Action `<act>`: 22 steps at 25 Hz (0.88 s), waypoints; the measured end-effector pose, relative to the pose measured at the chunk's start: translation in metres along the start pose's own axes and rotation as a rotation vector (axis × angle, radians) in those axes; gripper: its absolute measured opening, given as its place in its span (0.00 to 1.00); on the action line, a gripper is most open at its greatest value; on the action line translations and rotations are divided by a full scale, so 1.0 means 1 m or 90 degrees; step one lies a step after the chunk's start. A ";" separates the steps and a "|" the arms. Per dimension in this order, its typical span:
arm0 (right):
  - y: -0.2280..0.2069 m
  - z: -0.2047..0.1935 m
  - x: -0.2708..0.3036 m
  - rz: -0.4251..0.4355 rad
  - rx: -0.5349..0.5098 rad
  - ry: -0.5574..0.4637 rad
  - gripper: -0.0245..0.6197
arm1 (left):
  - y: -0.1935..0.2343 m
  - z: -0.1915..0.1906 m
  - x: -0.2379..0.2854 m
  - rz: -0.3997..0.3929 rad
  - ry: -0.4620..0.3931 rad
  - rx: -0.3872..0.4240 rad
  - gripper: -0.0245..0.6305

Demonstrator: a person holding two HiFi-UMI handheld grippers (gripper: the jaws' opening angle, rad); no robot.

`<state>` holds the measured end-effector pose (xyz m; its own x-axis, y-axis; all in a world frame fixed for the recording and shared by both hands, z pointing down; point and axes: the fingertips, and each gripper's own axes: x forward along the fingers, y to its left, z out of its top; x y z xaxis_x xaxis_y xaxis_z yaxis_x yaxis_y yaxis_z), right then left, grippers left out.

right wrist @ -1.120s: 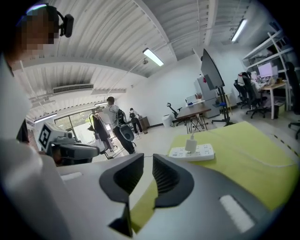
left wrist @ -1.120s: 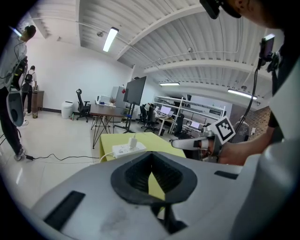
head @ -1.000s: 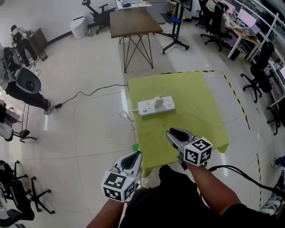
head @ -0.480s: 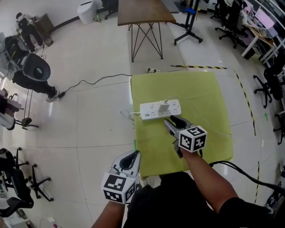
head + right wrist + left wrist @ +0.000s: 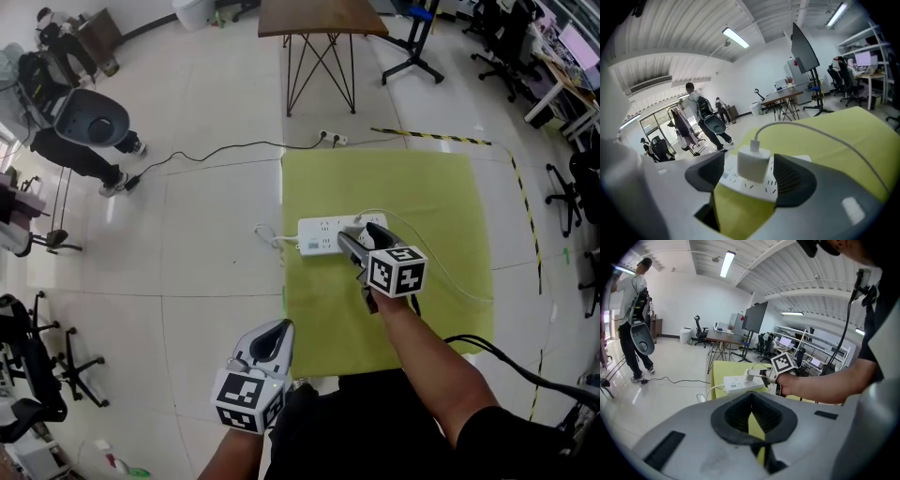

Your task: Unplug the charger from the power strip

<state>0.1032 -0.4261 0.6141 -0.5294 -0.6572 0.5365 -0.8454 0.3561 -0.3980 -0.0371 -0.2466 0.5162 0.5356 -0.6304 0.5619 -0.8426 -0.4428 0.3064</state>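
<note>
A white power strip [image 5: 323, 236] lies on the yellow-green table [image 5: 412, 187], with a white charger [image 5: 752, 164] plugged into it upright. The charger's thin white cable [image 5: 825, 136] arcs off to the right. My right gripper [image 5: 357, 236] reaches over the strip, its jaws opening. The charger stands between its dark pads [image 5: 794, 180] with a gap on each side. In the left gripper view, the right gripper [image 5: 761, 376] sits at the strip [image 5: 736, 383]. My left gripper [image 5: 270, 339] hangs shut and empty before the table's near left corner.
The strip's own cord [image 5: 267, 234] loops off the table's left edge. A brown table [image 5: 319, 19] stands beyond, with a floor socket block [image 5: 333, 139] and a black cable [image 5: 216, 150] nearby. A person with a backpack [image 5: 84, 122] stands at left. Office chairs [image 5: 506, 37] fill the right.
My right gripper has travelled forward across the table to the power strip, and its jaws have spread around the charger. The left gripper has sunk a little near the table's front corner.
</note>
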 end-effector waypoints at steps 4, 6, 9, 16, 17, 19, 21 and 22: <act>-0.008 0.000 0.021 -0.015 0.002 0.009 0.54 | 0.005 -0.007 -0.003 0.013 0.002 -0.027 0.05; -0.008 -0.001 0.027 -0.017 -0.002 0.014 0.54 | 0.007 -0.008 -0.007 0.024 -0.002 -0.038 0.05; -0.009 -0.001 0.029 -0.022 -0.014 0.018 0.48 | 0.011 -0.008 -0.012 0.036 -0.004 -0.048 0.05; 0.002 0.017 0.020 -0.020 -0.038 -0.018 0.47 | 0.023 -0.008 -0.024 0.041 -0.014 -0.050 0.05; 0.007 0.020 0.017 -0.013 -0.034 -0.020 0.47 | 0.025 -0.007 -0.026 0.042 -0.015 -0.049 0.05; 0.017 0.020 0.005 0.004 -0.024 -0.016 0.47 | 0.027 -0.008 -0.028 0.040 -0.020 -0.048 0.05; 0.031 0.011 -0.007 0.029 -0.014 0.001 0.47 | 0.029 -0.006 -0.031 0.035 -0.029 -0.050 0.05; 0.041 0.003 -0.011 0.048 -0.006 0.016 0.47 | 0.030 -0.004 -0.033 0.031 -0.035 -0.052 0.05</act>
<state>0.0749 -0.4062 0.5898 -0.5929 -0.6116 0.5239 -0.8038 0.4097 -0.4314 -0.0800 -0.2369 0.5097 0.4939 -0.6851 0.5354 -0.8685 -0.3582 0.3427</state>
